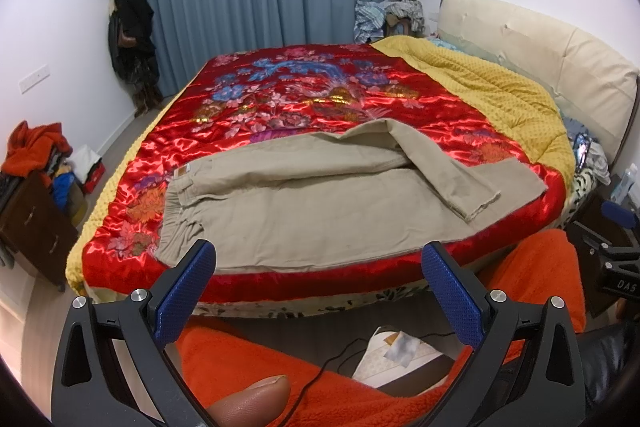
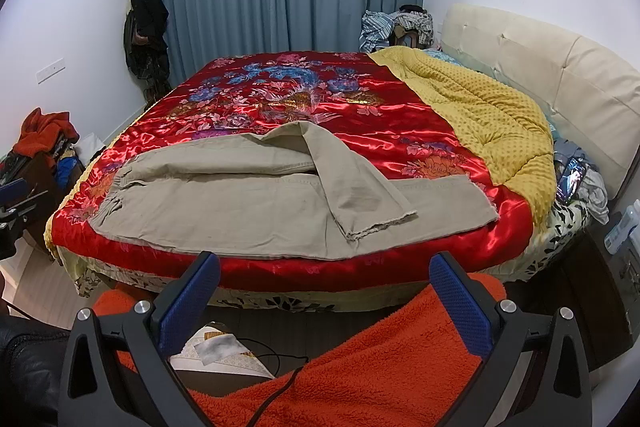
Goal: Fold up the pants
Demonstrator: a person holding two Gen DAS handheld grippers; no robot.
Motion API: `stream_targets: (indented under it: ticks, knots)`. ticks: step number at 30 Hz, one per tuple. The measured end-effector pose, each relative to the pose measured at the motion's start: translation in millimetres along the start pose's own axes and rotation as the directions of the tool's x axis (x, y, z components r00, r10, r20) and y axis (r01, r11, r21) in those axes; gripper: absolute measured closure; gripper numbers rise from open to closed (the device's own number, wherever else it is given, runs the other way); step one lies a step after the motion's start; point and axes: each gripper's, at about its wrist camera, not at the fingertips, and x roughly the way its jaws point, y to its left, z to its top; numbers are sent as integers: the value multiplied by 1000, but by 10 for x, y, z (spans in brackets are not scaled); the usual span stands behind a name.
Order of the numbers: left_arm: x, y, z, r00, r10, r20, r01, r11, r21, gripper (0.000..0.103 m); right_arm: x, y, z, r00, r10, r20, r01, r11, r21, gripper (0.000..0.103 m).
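Note:
Beige pants (image 1: 312,203) lie on the red floral satin bedspread (image 1: 304,91) near the bed's front edge, waistband at the left. One leg runs flat to the right; the far leg (image 1: 436,171) is bent back over it, hem frayed. They also show in the right wrist view (image 2: 256,203), with the bent leg's hem (image 2: 380,223) on top. My left gripper (image 1: 318,259) is open and empty, just short of the bed's front edge by the waist. My right gripper (image 2: 324,269) is open and empty, short of the front edge by the legs.
A yellow quilt (image 1: 500,95) and cream headboard (image 1: 560,59) are at the right. An orange fleece (image 2: 380,367) lies below both grippers. A dresser with piled clothes (image 1: 36,187) stands at the left. A cable and a white box (image 1: 396,355) are on the floor.

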Motion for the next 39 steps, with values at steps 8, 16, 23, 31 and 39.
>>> stream_targets:
  ticks: [8,16,23,31,39]
  knots:
    - [32,17,-17,1000,20,-16,-19,1000,14,0,33,-37,25,1000,2,-8,-2,1000,14,0]
    - [60,26,-14,998,51,-33,-50,999,20,0,51,-25,39,1000,7,-16,-7,1000,2,0]
    - [93,3,5,997,60,-46,-59,998,19,0,74,-18,42,1000,12,-28,-12,1000,0,0]
    - [120,-27,5,996,70,-60,-69,997,25,0,118,-10,44,999,2,-49,-2,1000,-6,0]
    - [141,-38,9,995,74,-68,-72,997,26,0,136,2,33,998,34,-58,-35,999,-13,0]
